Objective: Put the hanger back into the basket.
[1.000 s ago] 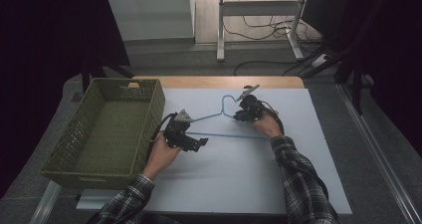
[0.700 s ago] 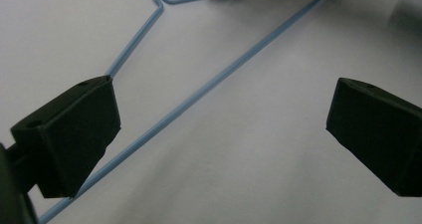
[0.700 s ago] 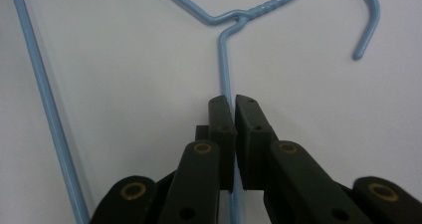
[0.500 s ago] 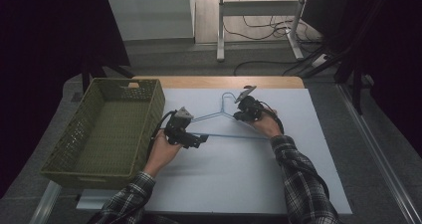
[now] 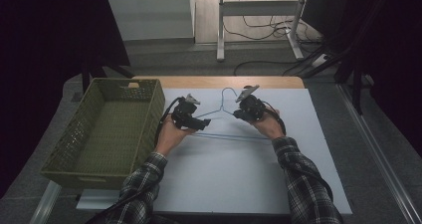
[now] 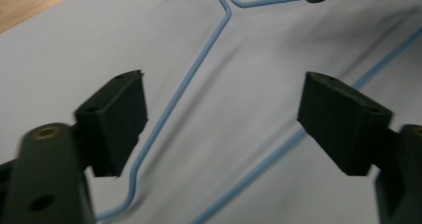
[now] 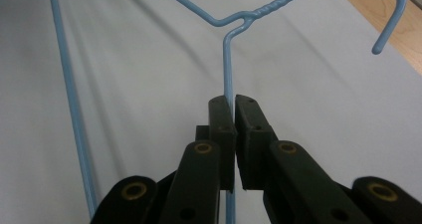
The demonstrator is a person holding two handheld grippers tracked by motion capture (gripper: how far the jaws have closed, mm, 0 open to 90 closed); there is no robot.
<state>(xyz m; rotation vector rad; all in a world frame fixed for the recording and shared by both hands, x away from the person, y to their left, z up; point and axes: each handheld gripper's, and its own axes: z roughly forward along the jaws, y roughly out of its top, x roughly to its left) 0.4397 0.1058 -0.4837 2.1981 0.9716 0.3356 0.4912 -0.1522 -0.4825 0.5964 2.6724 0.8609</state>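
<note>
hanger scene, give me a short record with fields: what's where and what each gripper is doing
item: blue wire hanger, lying on the white table cover
hook: points to the far edge of the table
right gripper: shut on one sloping arm of the hanger
left gripper: open, its jaws have just been closing; the other sloping arm runs between them, no pad pressing on it
basket: green basket, at the table's left, nothing seen inside
surface edge: bare wood strip beyond the cover

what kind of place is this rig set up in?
Probably a lab or workshop recording bay, not a home: a table under a pale grey sheet with only a blue wire hanger and a green basket, dark curtains alongside, cables loose on the floor behind.
</note>
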